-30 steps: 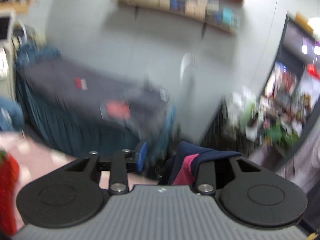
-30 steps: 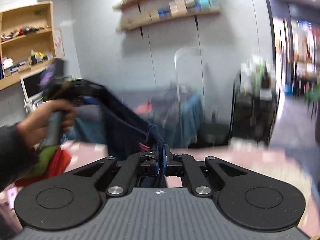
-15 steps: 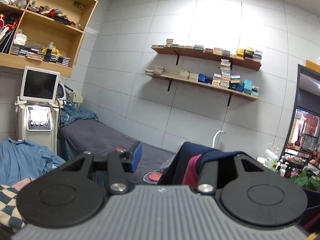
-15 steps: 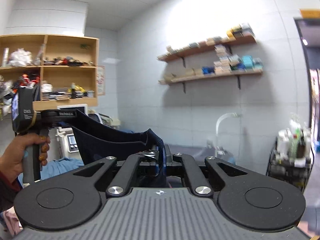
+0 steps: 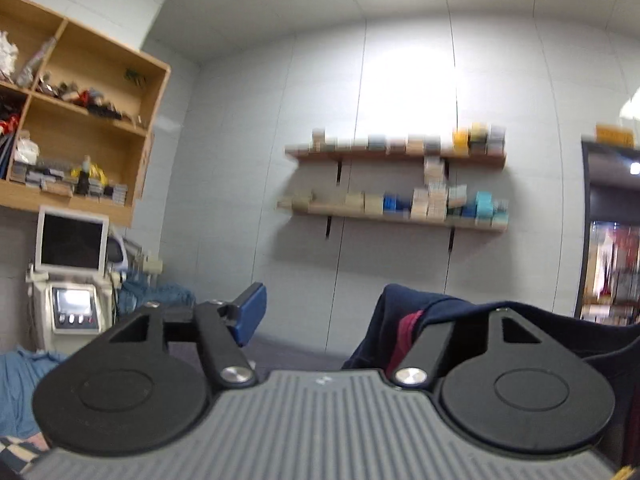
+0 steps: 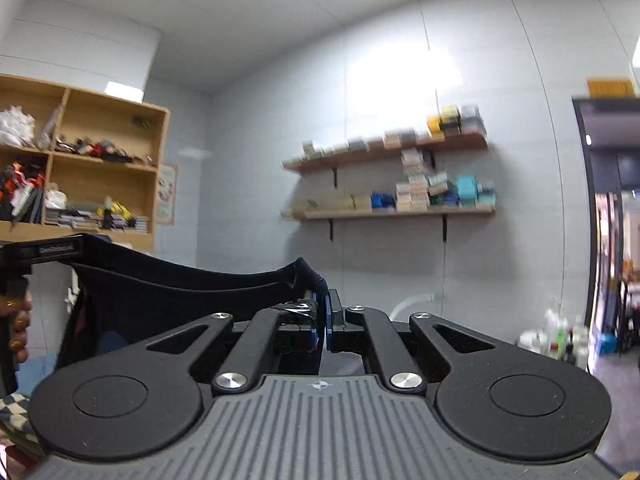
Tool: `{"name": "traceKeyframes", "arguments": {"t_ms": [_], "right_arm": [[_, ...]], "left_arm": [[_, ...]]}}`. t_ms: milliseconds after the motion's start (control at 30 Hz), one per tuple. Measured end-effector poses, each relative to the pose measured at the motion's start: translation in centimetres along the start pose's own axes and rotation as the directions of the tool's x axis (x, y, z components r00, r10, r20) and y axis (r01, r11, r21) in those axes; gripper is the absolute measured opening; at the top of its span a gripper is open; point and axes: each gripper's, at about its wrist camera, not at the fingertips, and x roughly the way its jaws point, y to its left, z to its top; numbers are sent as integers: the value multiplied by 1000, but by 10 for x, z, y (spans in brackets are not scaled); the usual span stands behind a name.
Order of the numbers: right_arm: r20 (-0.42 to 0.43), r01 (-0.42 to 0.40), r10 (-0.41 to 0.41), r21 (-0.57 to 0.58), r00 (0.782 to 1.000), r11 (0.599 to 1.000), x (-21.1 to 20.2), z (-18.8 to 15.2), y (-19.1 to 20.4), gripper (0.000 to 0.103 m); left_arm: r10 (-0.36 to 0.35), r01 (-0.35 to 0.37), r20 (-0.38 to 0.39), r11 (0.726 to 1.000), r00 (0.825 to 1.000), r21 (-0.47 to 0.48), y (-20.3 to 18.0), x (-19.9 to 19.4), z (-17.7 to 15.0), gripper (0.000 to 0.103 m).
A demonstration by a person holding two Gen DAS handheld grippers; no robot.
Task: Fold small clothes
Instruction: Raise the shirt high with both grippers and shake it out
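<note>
White tiled walls, two wall shelves (image 6: 392,204) of small boxes and a wooden cabinet (image 5: 76,120) fill both views; no bench surface is visible. The navy garment (image 6: 180,292) hangs in the air, stretched between the two tools. The right tongs (image 6: 322,314) are pressed together on one corner of its upper edge. The left tongs (image 5: 320,316) stand spread: the blue pad (image 5: 250,318) on one finger is bare, while the cloth, with a red inner patch, drapes over the other finger. In the right view the garment's far corner reaches the left tool, gripped by the left hand (image 6: 16,332).

Compared with one second ago, both cameras have tilted upward and the pink surface has left view. Judgement: the garment is lifted for spreading, and no fold is made yet.
</note>
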Motion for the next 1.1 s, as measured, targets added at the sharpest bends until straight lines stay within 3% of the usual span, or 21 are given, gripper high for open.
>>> {"name": "traceKeyframes", "arguments": {"t_ms": [100,200,333,433,567,667,833,933,1000,1100], "right_arm": [[-41,-23,29,147,999,989,15,-24,-7,6],[-15,-27,28,60,1000,998,14,-28,11,6],[12,-75,74,42,997,996,3,-18,28,6],[22,-102,101,58,995,993,-15,-11,36,6],[12,-145,144,75,989,987,-49,-14,44,6],[37,-164,161,76,986,984,-71,5,53,6],[149,-169,163,32,975,985,-96,57,58,6],[184,-135,138,-27,973,990,-94,79,57,6],[171,-122,129,-50,977,991,-87,78,55,6],[53,-120,120,-3,991,993,-53,52,44,6]], "left_arm": [[28,-29,-51,1000,998,-9,8,20,-26,62],[54,-55,-43,998,998,-24,23,26,-25,62],[107,-107,57,994,993,-8,31,9,-14,62],[117,-121,94,992,989,30,37,-13,-16,62],[108,-110,112,994,988,8,50,-52,-15,62],[90,-90,147,996,985,-6,52,-76,4,62],[47,-46,195,999,980,-12,50,-106,46,63],[40,-44,232,999,972,10,44,-113,59,65],[48,-52,195,999,980,16,40,-101,56,66],[59,-61,27,995,998,73,33,-56,27,66]]}}
